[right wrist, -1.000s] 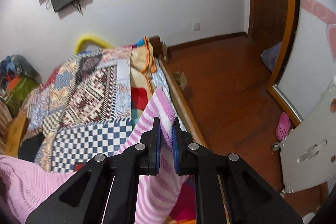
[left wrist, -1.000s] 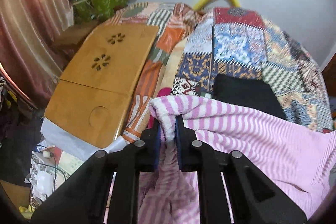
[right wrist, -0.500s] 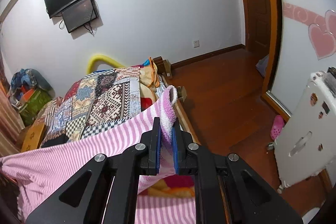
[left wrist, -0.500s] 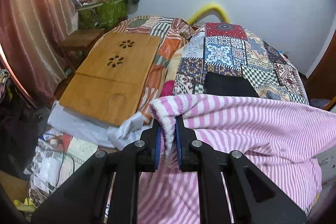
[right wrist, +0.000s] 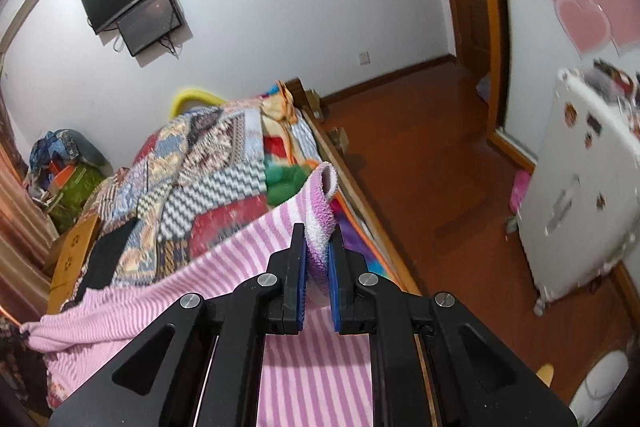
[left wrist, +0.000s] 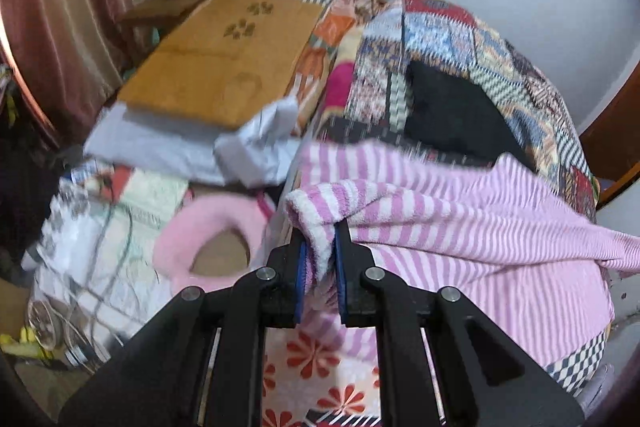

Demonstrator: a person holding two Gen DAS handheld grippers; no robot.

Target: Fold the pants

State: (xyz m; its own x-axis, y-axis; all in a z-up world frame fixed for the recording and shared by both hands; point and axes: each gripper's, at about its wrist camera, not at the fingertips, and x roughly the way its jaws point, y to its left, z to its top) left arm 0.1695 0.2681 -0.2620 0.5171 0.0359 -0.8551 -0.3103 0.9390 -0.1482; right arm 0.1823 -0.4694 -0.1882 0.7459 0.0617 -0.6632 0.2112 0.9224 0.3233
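Pants [left wrist: 460,227] fabric hides part of my quilt [left wrist: 460,47]; floor clutter [left wrist: 80,247] blurred; fridge [right wrist: 580,187] smeared, cut off at edge.

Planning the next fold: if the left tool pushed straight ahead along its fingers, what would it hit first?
Beyond the pink-striped pants already clamped in the left tool, the patchwork quilt on the bed lies ahead, probably first; the blur leaves depth unclear.

Both the left gripper [left wrist: 320,263] and right gripper [right wrist: 318,263] are matte black with blue-padded fingers [left wrist: 301,275] and silver screws.

left wrist: close, facing bed [left wrist: 500,39] | right: same (doorward)
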